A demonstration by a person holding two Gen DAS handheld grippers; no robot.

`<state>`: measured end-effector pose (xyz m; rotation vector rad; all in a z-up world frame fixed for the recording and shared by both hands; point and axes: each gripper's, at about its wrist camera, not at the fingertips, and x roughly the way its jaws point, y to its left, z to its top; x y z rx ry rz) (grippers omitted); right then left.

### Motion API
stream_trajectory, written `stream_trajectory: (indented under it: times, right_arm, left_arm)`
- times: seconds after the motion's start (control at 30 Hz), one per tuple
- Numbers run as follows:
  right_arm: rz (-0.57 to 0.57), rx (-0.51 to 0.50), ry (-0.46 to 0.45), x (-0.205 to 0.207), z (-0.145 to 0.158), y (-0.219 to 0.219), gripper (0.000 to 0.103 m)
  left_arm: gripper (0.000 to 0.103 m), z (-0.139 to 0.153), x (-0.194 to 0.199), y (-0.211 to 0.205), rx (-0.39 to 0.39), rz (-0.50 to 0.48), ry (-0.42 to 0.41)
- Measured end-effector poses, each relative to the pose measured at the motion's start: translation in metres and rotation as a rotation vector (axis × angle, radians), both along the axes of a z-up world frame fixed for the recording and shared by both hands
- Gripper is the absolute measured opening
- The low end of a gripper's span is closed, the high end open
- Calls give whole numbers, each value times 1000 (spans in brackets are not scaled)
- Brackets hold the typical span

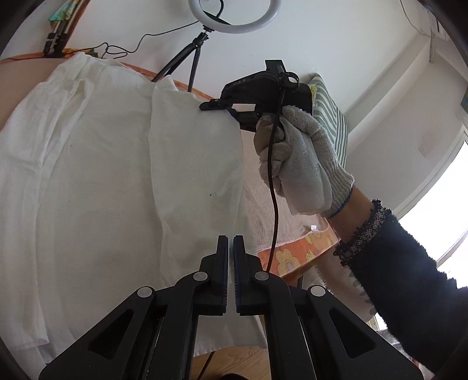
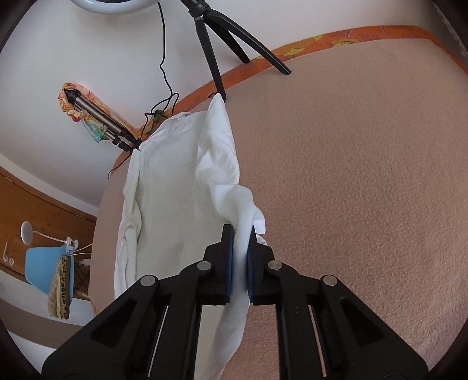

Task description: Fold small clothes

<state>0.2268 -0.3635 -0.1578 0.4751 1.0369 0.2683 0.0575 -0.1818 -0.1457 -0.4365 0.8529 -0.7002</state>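
At the centre of the left wrist view, a white garment (image 1: 102,181) lies spread on a pinkish towel-covered counter (image 1: 263,210) and fills most of the frame. A folded panel of it runs from the upper centre toward the lower centre. The left gripper (image 1: 230,248) enters from the bottom edge, its fingers (image 1: 222,263) drawn together with only a thin slit between them; whether a fold of cloth lies between them cannot be told. At the upper right of centre, the right gripper (image 1: 231,109) meets the upper corner of the folded panel. A gloved right hand (image 1: 298,157) holds that gripper, and a dark sleeve (image 1: 409,263) runs to the lower right corner. A black cable (image 1: 273,190) hangs from the gripper down past the hand. A ring light (image 1: 234,14) on a tripod (image 1: 193,55) stands at the top of the frame. A striped cushion (image 1: 333,122) leans at the upper right.

In the right wrist view, the gripper (image 2: 240,236) sits at the lower centre, its fingers (image 2: 228,257) clamped on a bunched fold of the garment (image 2: 175,190). The cloth stretches from them toward the upper centre, lying on the counter (image 2: 351,175). An orange flowered border (image 2: 321,38) edges the counter along the top. A blue chair (image 2: 44,263) stands at the lower left.
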Motion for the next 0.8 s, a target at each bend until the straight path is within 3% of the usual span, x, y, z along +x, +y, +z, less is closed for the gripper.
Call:
stream_trajectory:
  times: [0.23,0.5,0.8]
  right_arm:
    - [81,-225,5,9,33,71,7]
    - [129,-346,54,18,35,142,6]
    - [209,-439,96,39,21,230,5]
  left_arm:
    - [2,-11,-3,32,-36,54,40]
    - [2,-6,-12,58,-63,101,11]
    - [2,-11,-12,111,-110,222,22]
